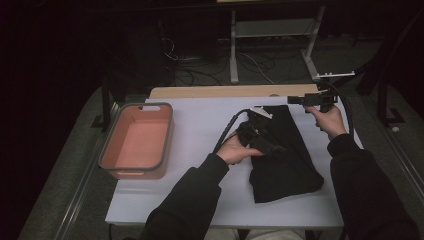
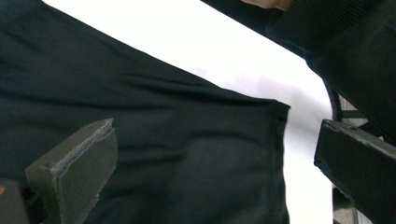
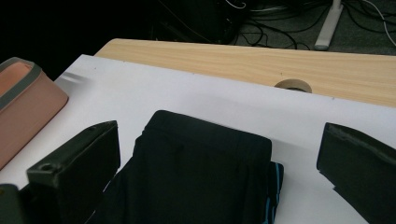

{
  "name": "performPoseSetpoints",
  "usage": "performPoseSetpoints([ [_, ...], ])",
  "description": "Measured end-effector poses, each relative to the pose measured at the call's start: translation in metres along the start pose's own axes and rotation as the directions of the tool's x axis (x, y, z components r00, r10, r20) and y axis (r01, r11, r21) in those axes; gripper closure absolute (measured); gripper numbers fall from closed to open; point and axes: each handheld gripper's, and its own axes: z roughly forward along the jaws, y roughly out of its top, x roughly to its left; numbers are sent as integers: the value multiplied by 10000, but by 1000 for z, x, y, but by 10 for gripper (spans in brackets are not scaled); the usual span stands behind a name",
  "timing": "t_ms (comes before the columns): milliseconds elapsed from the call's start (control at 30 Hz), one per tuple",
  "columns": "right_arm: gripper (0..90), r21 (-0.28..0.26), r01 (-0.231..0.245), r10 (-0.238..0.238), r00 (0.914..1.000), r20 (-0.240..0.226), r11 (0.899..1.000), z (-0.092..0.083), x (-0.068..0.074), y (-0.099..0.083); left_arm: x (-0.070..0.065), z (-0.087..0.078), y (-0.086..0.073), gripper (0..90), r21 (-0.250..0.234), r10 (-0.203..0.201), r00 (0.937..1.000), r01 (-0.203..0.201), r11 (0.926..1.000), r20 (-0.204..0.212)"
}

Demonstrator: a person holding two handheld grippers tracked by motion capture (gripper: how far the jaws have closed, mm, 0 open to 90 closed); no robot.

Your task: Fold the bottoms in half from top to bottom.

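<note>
A folded black garment (image 1: 285,165) lies lengthwise on the white table top (image 1: 200,125), right of the middle. My left gripper (image 1: 277,149) hovers just over the garment's middle, jaws wide open and holding nothing. In the left gripper view, the cloth (image 2: 177,154) and its hemmed corner lie below the two spread pads (image 2: 79,163). My right gripper (image 1: 291,100) stands open at the garment's far end, pointing left. In the right gripper view, the garment's folded end (image 3: 201,172), with a blue stripe at its edge, lies between and beyond the open jaws, untouched.
A pink bin (image 1: 135,140) with a grey rim sits at the table's left side, nothing inside it. A bare wooden strip (image 1: 215,91) with a round hole (image 3: 293,85) runs along the far edge. Cables and a metal stand lie on the floor beyond.
</note>
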Motion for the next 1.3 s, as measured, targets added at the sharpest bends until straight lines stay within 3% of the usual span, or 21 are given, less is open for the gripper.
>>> performPoseSetpoints([
  [500,0,161,75,-73,9999,-129,9998,3,0,-2,32,-18,11,0,-751,-765,9955,723,9945,-551],
  [967,0,186,104,-100,9997,-235,9998,12,0,-7,55,-9,8,0,-1210,-1231,9874,1108,9864,-992],
  [1300,0,431,17,-6,9997,-263,9991,24,-5,-14,77,1,1,0,-1322,-1741,9762,1570,9787,-1293],
])
